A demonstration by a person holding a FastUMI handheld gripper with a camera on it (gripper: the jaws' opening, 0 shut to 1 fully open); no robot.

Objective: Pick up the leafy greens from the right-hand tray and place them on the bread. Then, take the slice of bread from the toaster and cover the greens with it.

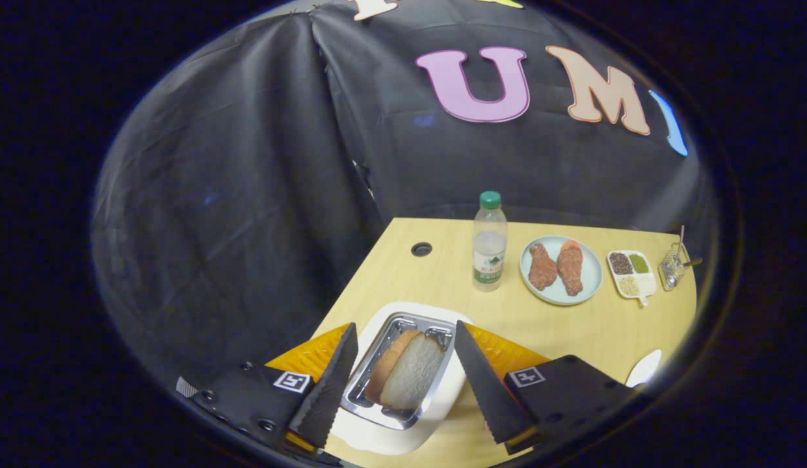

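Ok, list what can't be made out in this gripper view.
- Toaster: its sides are hidden by the open gripper fingers.
- Bread slice: lower part sunk in the slot.
- White object beyond the right finger: cut off, unidentifiable.
- Divided dish: contents too small to name.
- Bottle: label unreadable.
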